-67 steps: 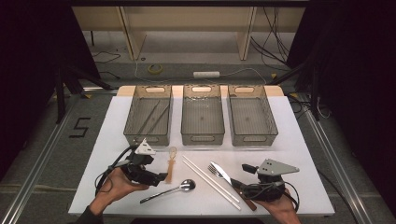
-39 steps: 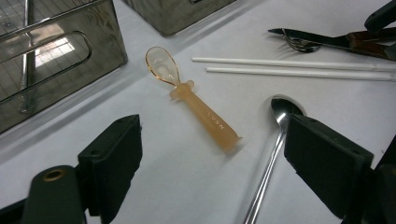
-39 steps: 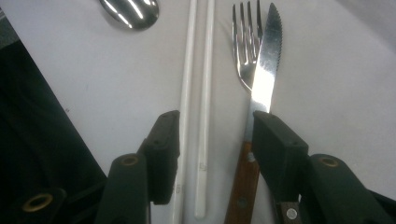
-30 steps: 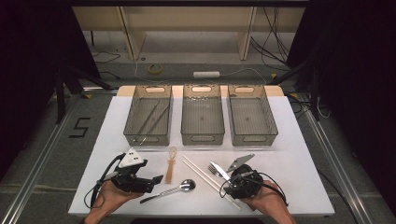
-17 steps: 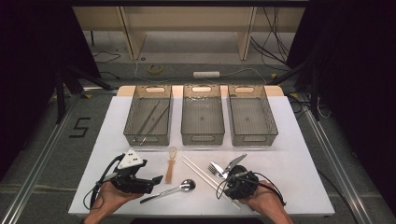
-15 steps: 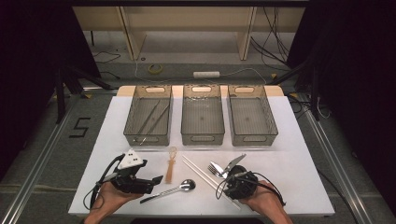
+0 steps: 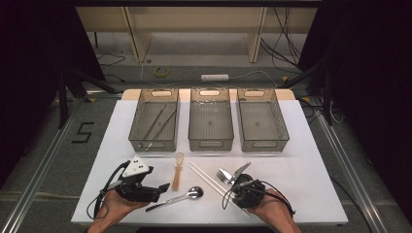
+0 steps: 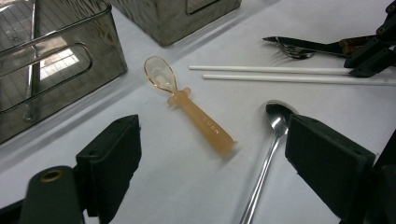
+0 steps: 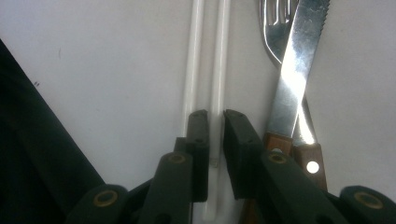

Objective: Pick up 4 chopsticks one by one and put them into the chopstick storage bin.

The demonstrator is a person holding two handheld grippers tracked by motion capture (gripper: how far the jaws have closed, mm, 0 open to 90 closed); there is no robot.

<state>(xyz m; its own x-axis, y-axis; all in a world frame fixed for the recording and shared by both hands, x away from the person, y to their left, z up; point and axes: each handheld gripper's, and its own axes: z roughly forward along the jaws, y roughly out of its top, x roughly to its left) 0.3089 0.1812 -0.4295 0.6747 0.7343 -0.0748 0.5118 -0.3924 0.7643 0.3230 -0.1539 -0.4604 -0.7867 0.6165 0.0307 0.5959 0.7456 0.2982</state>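
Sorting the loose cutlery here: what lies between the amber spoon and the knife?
The two white chopsticks lie between the amber spoon and the knife, side by side on the table. The high view and the left gripper view show it.

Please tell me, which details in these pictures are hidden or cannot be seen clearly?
- Right gripper view: whether the right gripper presses the white chopstick or merely brackets it; the jaws hide the contact.
- Right gripper view: the knife and fork handles are hidden behind the jaw.
- Left gripper view: the metal spoon handle is cut off at the bottom edge.
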